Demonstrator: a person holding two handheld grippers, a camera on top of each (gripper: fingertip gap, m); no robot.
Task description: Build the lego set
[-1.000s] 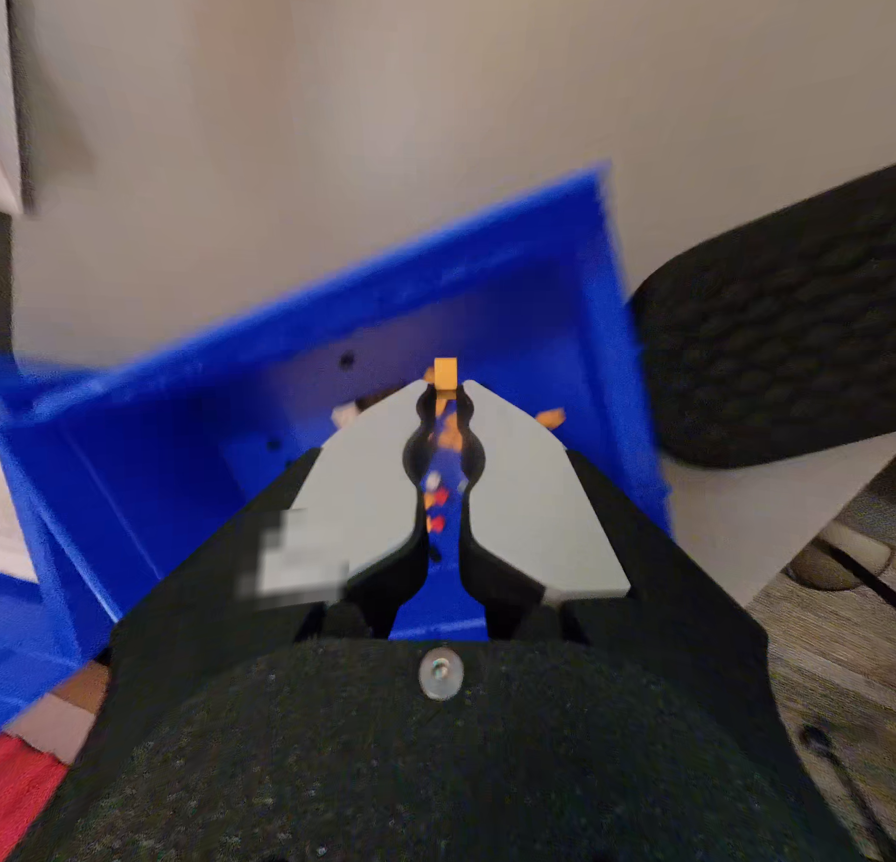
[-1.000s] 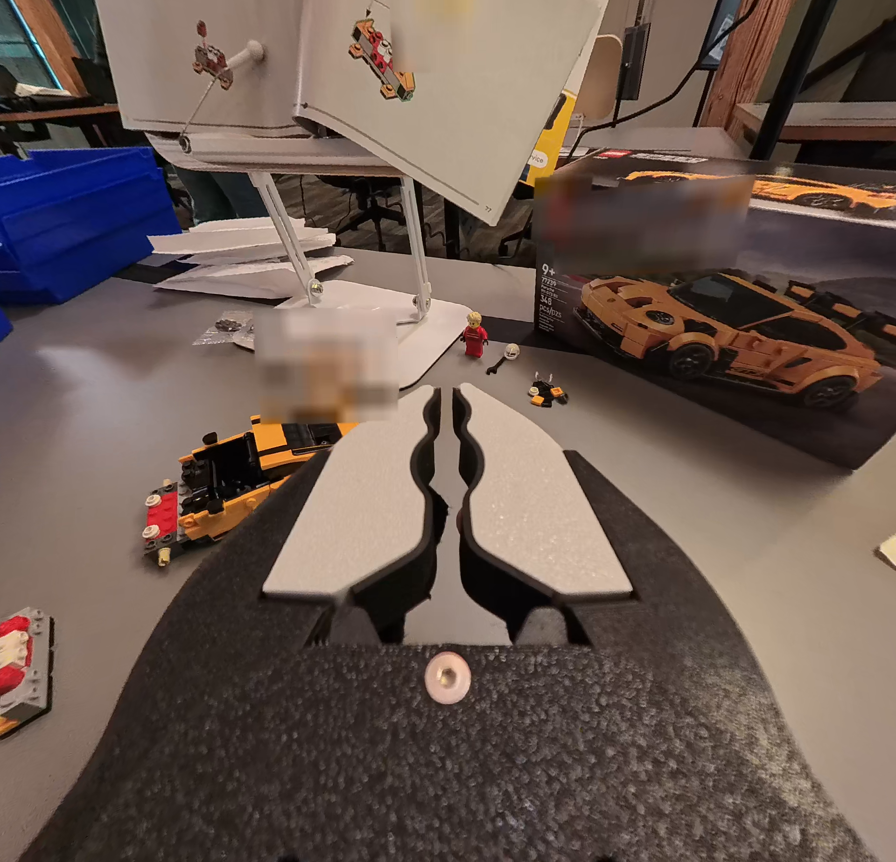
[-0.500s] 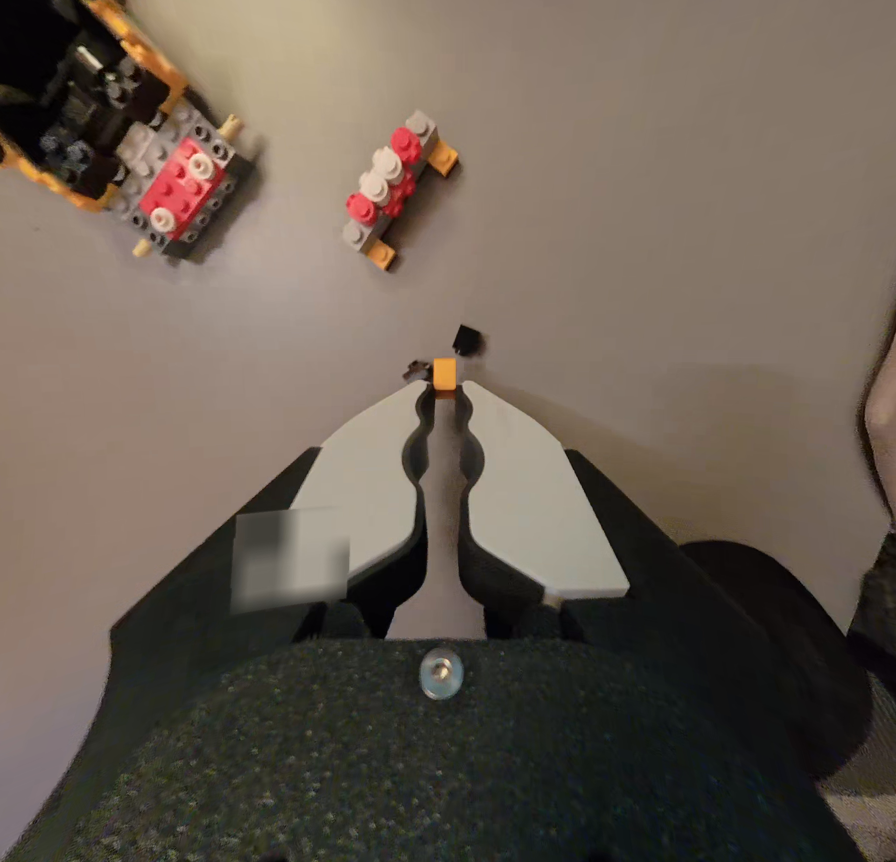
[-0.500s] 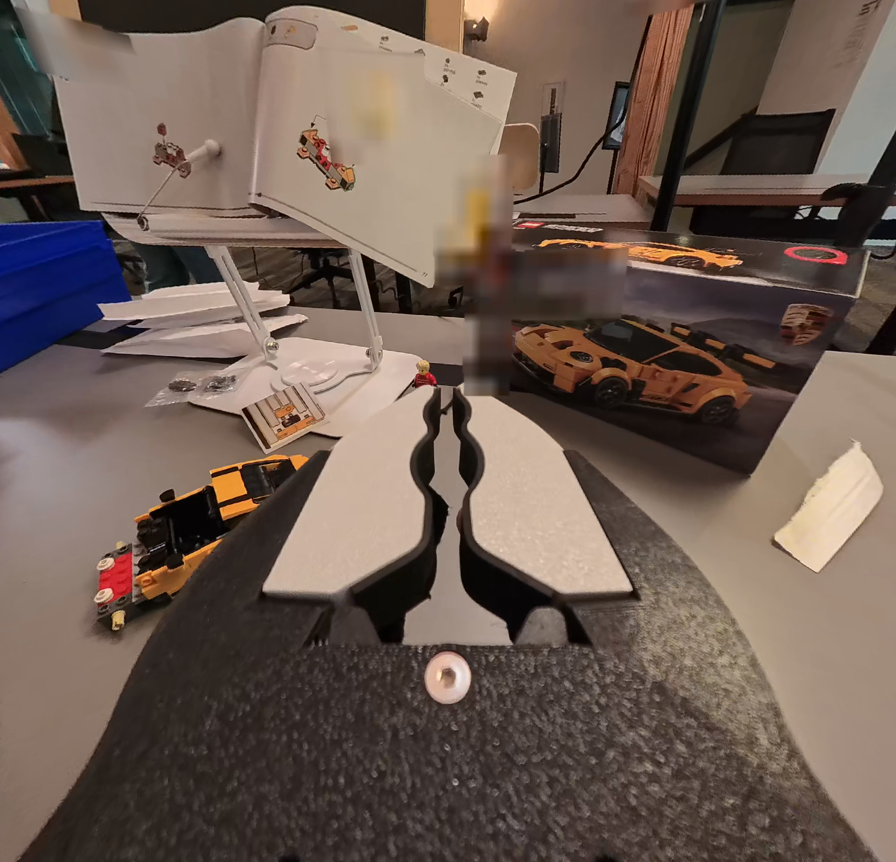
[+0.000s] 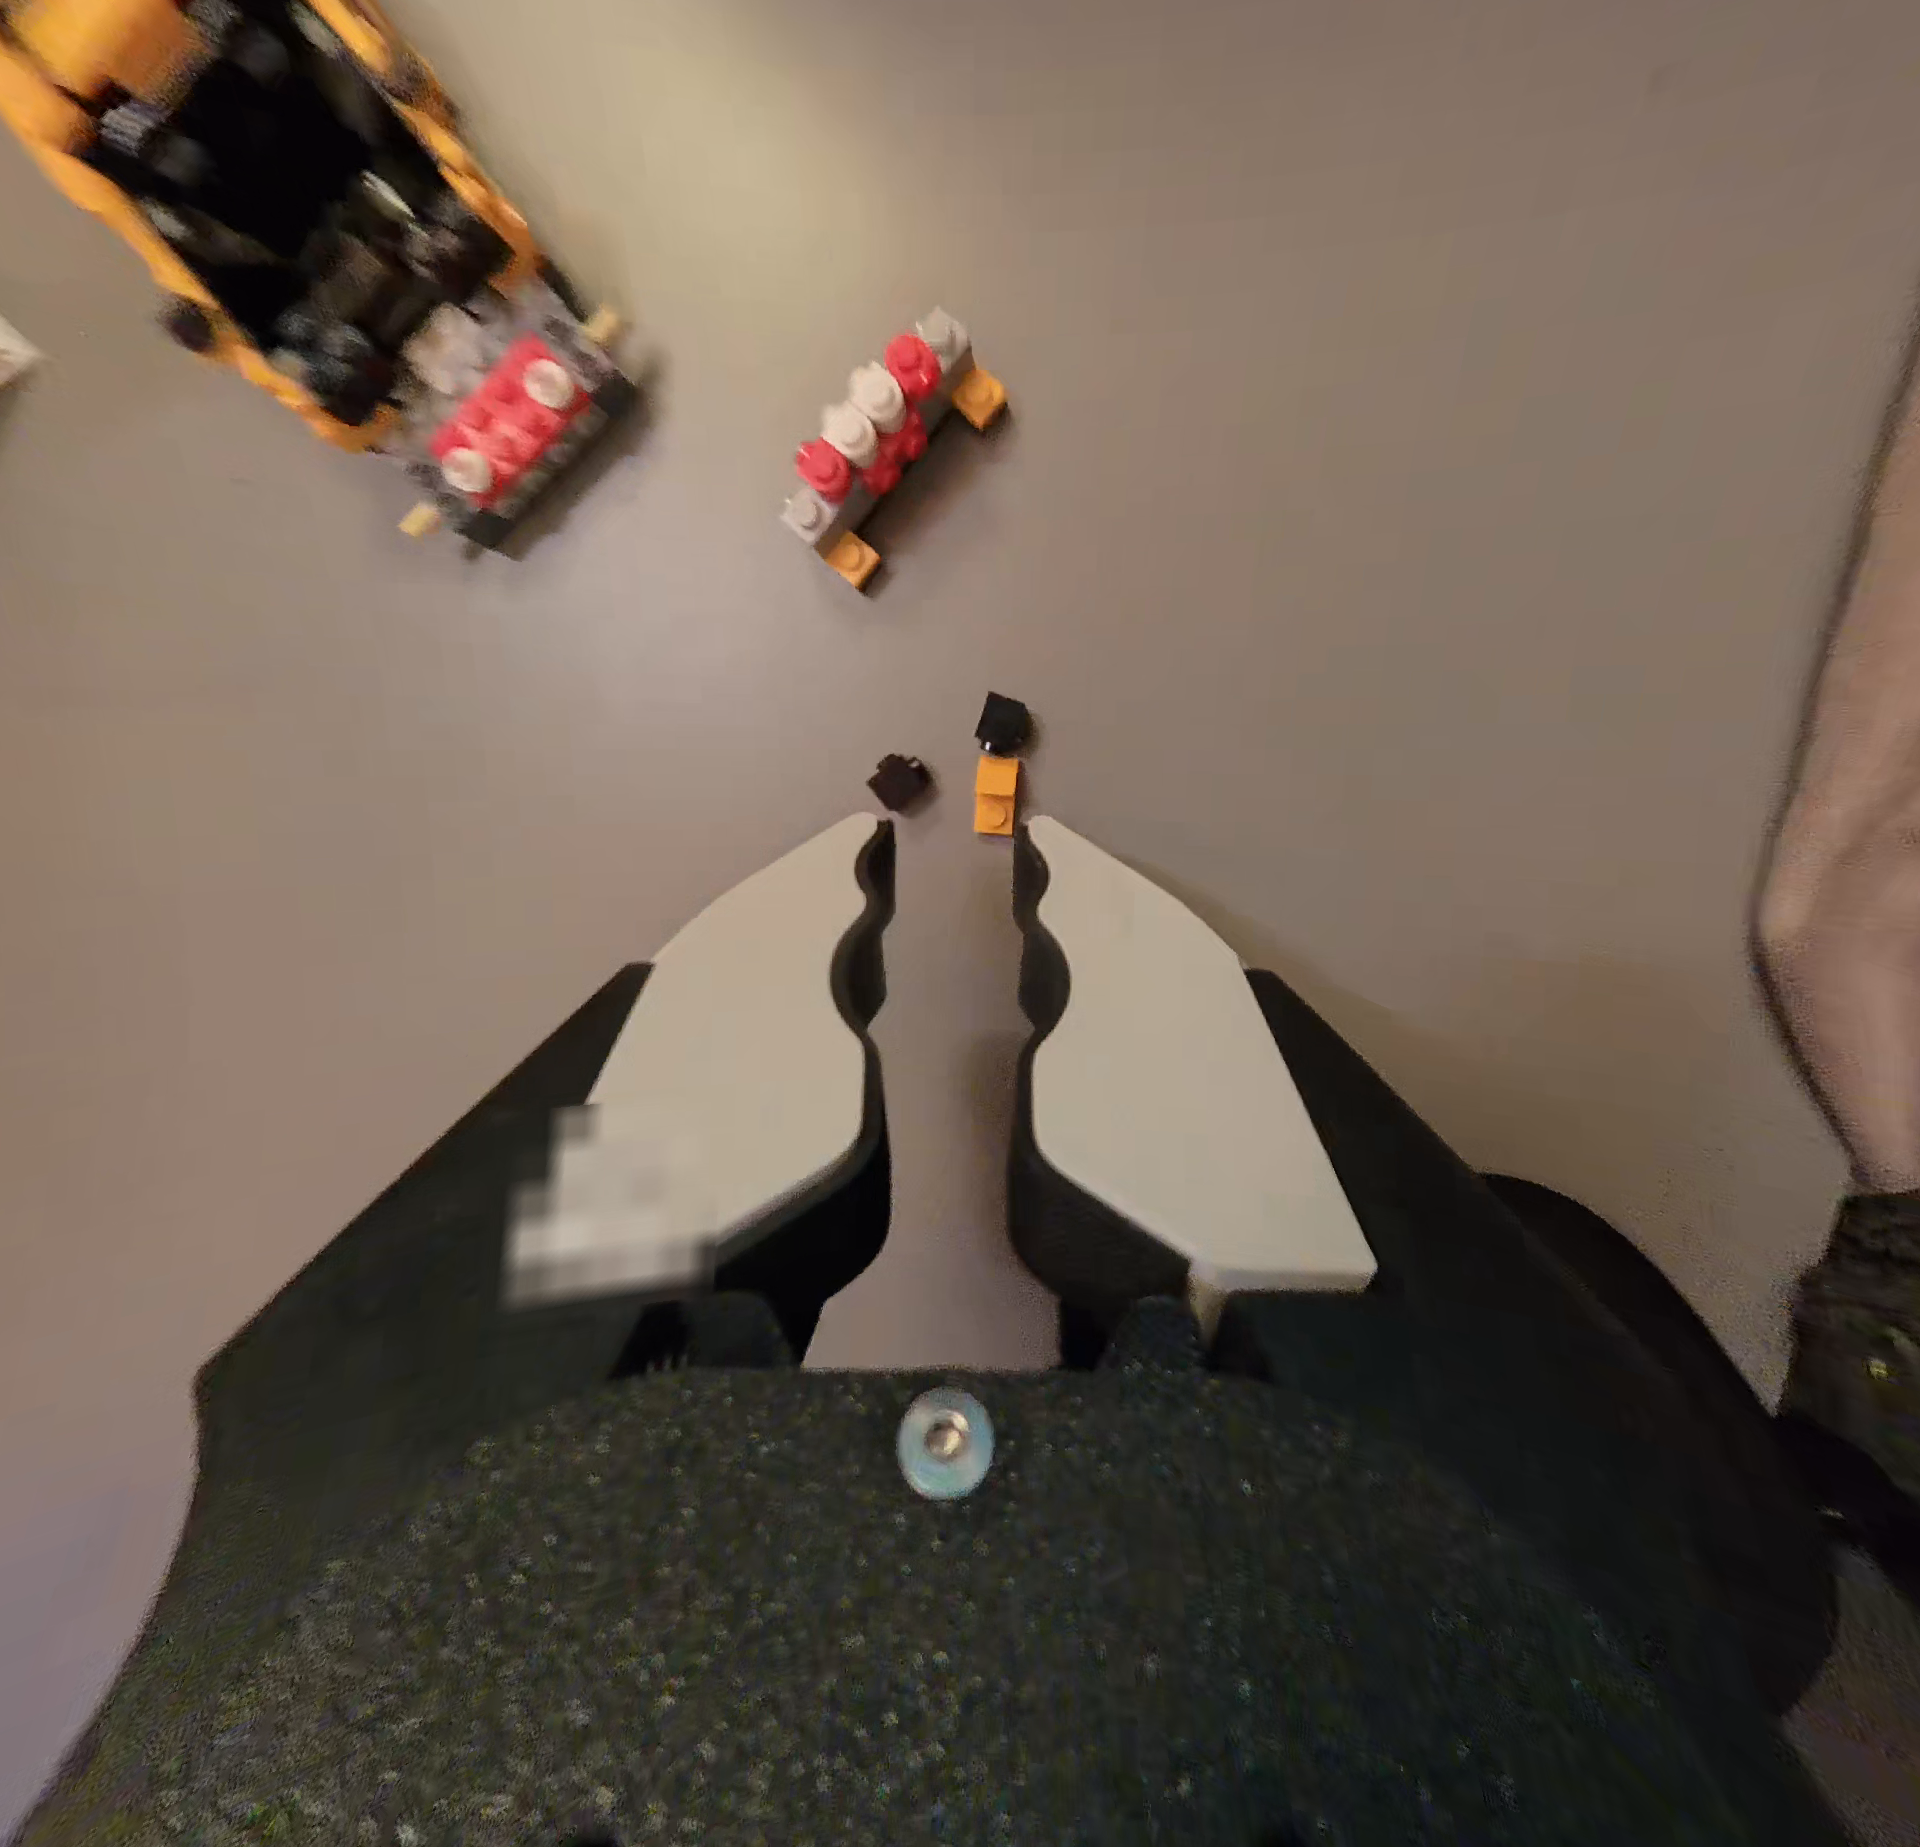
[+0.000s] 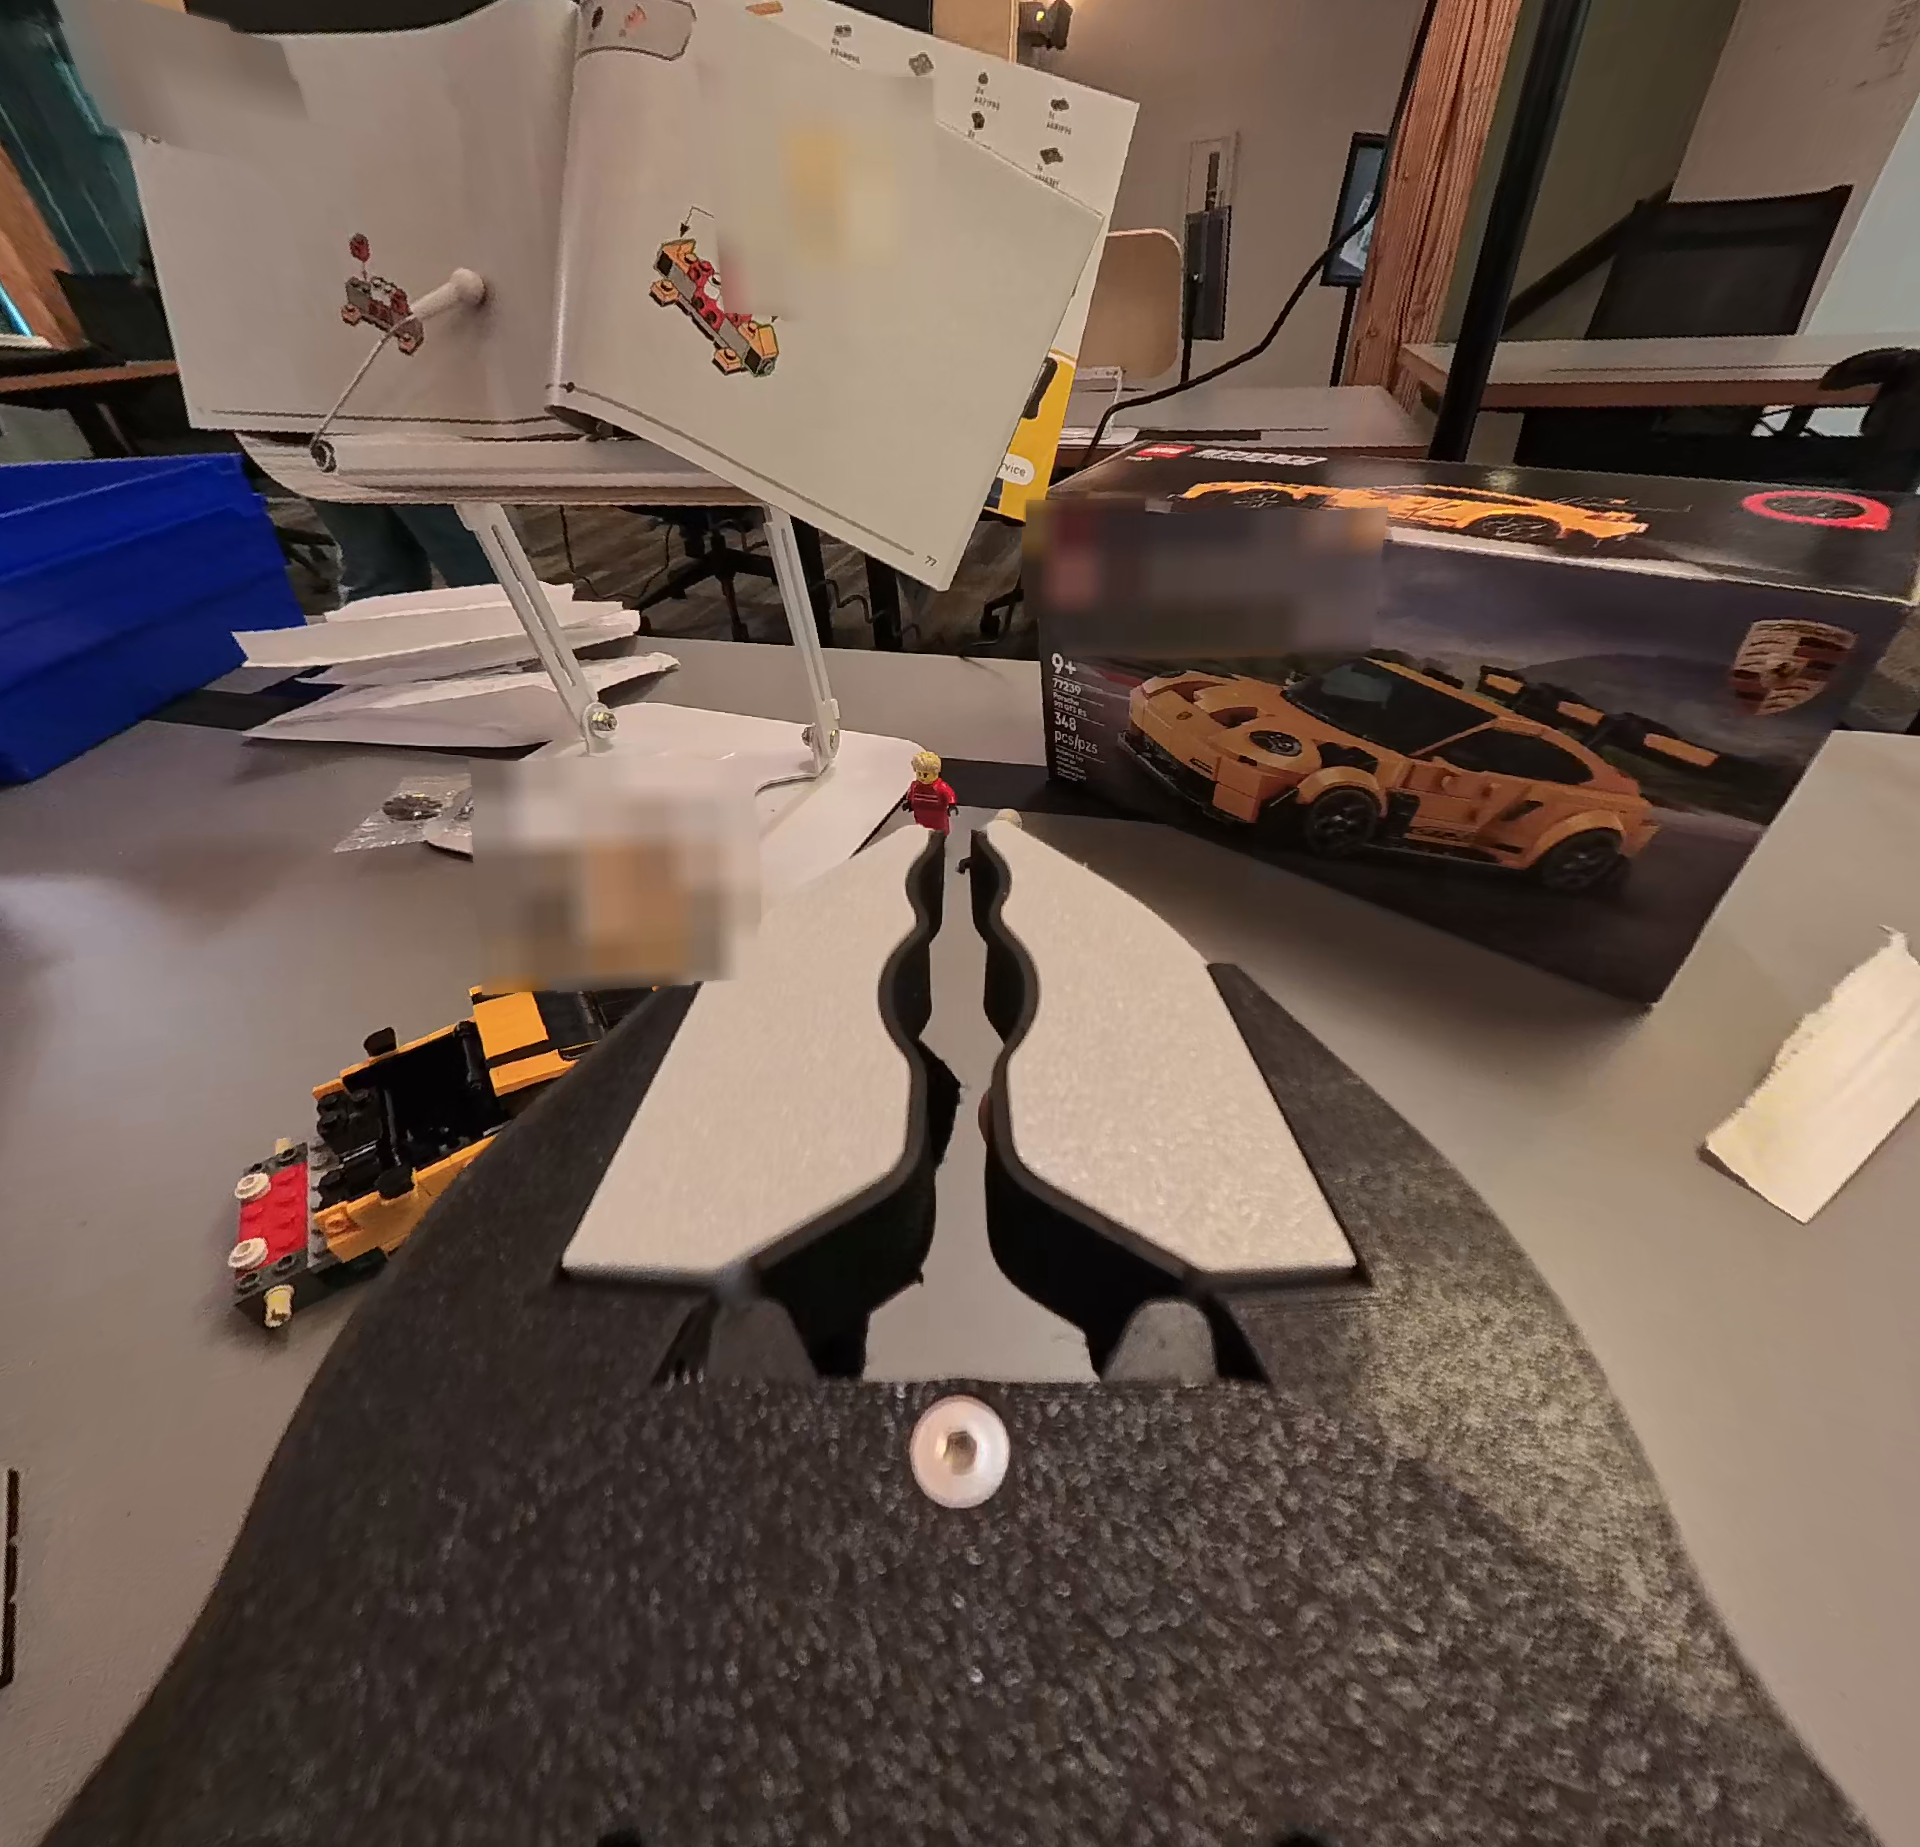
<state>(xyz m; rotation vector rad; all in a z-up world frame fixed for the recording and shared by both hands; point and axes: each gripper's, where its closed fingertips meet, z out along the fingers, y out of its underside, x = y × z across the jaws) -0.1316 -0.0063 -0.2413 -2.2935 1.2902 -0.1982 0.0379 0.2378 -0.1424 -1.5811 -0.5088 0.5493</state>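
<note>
In the left wrist view my left gripper (image 5: pixel 954 829) is open and empty just above the grey table. A small orange brick (image 5: pixel 995 798) lies on the table just beyond its right fingertip, with two tiny black pieces (image 5: pixel 900 781) (image 5: pixel 1004 721) beside it. Farther off lie a grey, red and white sub-assembly with orange end plates (image 5: pixel 891 444) and the half-built orange and black car (image 5: pixel 301 239). In the right wrist view my right gripper (image 6: pixel 958 841) is shut and empty above the table. The car (image 6: pixel 416 1122) lies to its left.
An open instruction booklet on a white stand (image 6: pixel 623 270) stands at the back, with a red minifigure (image 6: pixel 928 789) at its base. The set's box (image 6: pixel 1455 696) is at the right, a blue bin (image 6: pixel 125 592) at the left, a strip of white tape (image 6: pixel 1829 1070) at the right. A person's hand (image 5: pixel 1839 862) shows at the right edge. Across from one pair of fingers to the other is roughly 30 cm. Between my left fingertips and the car (image 6: pixel 416 1122) there is roughly 15 cm.
My left gripper carried the orange brick from the blue bin to the table, then opened and let it go beside the black pieces. My right gripper stayed shut and drew back slightly.
</note>
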